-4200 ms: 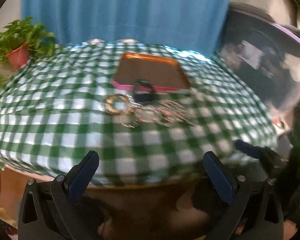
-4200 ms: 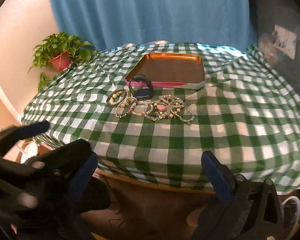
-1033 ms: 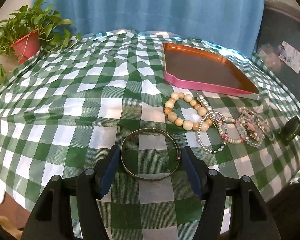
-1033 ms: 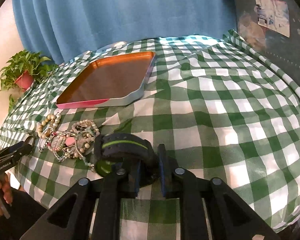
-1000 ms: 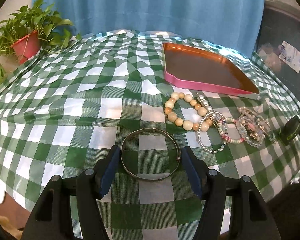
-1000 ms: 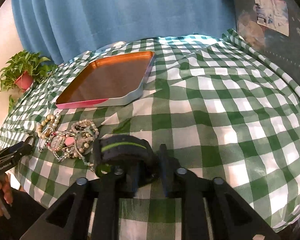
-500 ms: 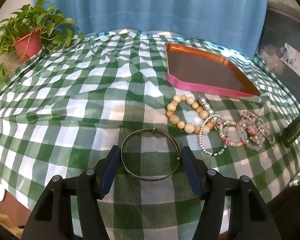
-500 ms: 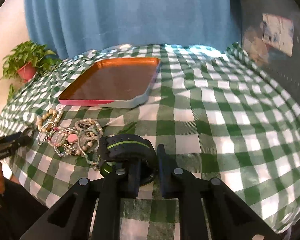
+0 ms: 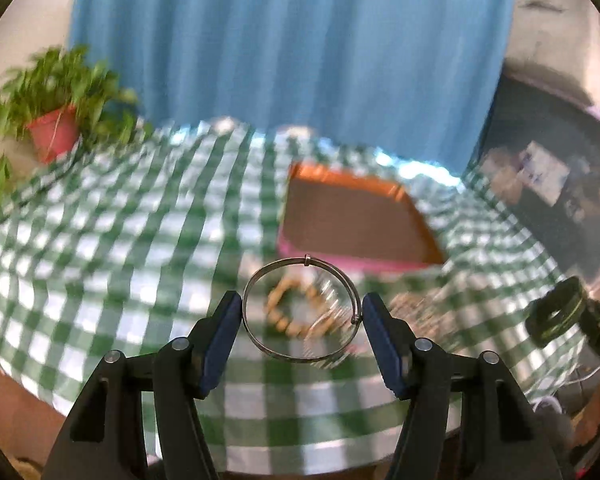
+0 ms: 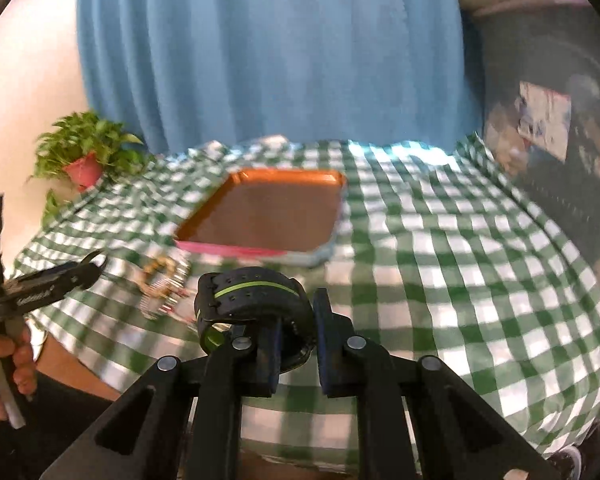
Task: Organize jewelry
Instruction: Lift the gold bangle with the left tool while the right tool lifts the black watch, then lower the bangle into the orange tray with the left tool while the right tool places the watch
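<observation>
My left gripper (image 9: 302, 326) is shut on a thin metal bangle (image 9: 272, 350) and holds it in the air above the checked tablecloth. My right gripper (image 10: 296, 334) is shut on a black watch with a green stripe (image 10: 252, 290), also lifted; the watch shows at the right edge of the left wrist view (image 9: 556, 312). The orange tray with a pink rim (image 9: 352, 220) (image 10: 276, 214) lies flat ahead, with nothing in it. A blurred pile of beaded bracelets (image 9: 288, 312) (image 10: 162, 282) lies on the cloth in front of the tray.
A potted plant in a red pot (image 9: 54, 132) (image 10: 82, 168) stands at the table's far left corner. A blue curtain (image 9: 284, 48) hangs behind. The left gripper's body (image 10: 48, 284) shows at the left of the right wrist view. A dark cabinet (image 9: 556, 188) stands at the right.
Both grippers have lifted off the cloth and drawn back, the left with the bangle and the right with the watch. The views are blurred with motion.
</observation>
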The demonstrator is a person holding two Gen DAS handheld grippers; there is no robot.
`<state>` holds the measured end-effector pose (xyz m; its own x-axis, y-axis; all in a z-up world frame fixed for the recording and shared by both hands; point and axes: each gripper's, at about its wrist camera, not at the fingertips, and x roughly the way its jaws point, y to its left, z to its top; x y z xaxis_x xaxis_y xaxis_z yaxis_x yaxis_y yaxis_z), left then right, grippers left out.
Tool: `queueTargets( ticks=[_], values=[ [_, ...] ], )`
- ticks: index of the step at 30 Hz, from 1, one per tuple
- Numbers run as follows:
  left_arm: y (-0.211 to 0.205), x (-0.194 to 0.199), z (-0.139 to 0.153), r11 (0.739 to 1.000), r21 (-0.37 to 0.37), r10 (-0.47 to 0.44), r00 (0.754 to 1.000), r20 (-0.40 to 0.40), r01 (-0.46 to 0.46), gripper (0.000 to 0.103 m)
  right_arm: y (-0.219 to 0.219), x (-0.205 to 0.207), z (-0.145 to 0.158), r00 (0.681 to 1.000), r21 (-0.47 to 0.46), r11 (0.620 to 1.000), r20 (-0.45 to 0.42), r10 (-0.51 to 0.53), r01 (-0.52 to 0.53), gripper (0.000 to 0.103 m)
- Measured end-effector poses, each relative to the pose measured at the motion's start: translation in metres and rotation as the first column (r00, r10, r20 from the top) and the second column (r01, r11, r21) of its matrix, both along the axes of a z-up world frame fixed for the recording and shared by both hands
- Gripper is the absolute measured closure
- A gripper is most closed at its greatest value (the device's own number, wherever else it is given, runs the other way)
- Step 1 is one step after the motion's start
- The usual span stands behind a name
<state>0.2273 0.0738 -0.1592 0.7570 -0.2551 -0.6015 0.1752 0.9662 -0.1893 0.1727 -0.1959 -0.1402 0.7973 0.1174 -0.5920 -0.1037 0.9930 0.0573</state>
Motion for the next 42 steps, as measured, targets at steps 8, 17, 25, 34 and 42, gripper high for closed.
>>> queueTargets(
  ticks=[8,17,25,34,42],
  values=[
    [-0.030,-0.040,0.092,0.995,0.077,-0.083,0.966,0.247,0.066,0.040,0.027,-0.017,0.070,0.991,0.044,0.995,0.112,0.079,-0.084,0.090],
    [-0.050,-0.038,0.124,0.991,0.113,-0.112,0.932,0.346,0.077,0.040,0.040,-0.003,0.111,0.975,0.060,0.989,0.185,0.120,-0.133,0.090],
    [-0.064,0.015,0.097,0.987,0.130,-0.128,0.949,0.288,0.093,0.040,0.051,0.050,0.089,0.978,0.087,0.985,0.162,0.131,-0.146,0.090],
    [-0.066,0.096,0.031,0.998,0.050,-0.035,0.992,0.121,0.029,0.040,0.055,0.122,0.033,0.983,0.087,0.983,0.094,0.156,-0.164,0.090],
    [-0.069,0.140,-0.016,0.997,0.061,-0.046,0.998,0.047,0.043,0.040,0.039,0.165,-0.026,0.991,0.100,0.988,0.078,0.113,-0.121,0.088]
  ],
)
